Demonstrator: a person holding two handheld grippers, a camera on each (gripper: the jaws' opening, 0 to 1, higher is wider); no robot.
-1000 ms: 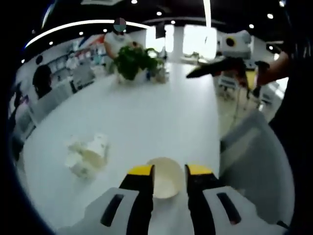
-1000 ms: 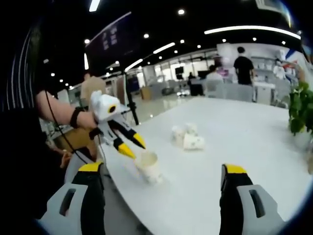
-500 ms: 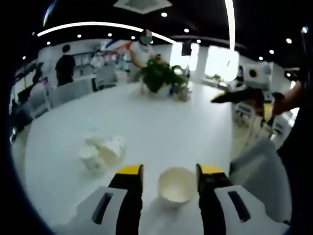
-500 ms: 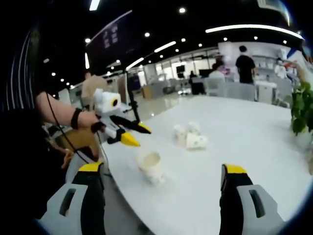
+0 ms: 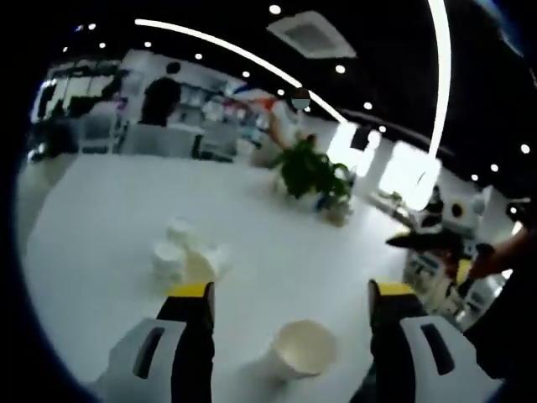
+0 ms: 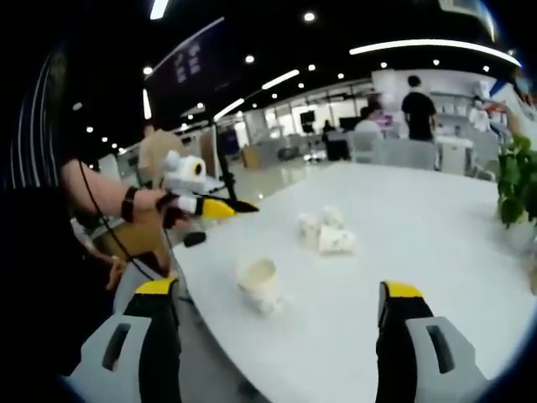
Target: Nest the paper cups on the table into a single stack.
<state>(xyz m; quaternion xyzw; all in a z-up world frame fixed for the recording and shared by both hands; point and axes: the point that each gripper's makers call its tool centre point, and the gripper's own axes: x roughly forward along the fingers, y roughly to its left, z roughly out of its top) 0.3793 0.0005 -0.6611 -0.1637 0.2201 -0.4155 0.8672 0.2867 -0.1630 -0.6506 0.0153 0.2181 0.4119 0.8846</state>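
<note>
Left gripper (image 5: 289, 294): jaws spread wide, nothing between them. Right gripper (image 6: 281, 294): jaws wide apart too, held level. Left forearm, seen from the right gripper view, reaches in from the left, apparently wearing a dark wristband.

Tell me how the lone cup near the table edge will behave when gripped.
The cup looks like thin paper, so it is probably light and may crush under a hard squeeze. It appears to lean, so a nudge could tip or roll it toward the table edge.
</note>
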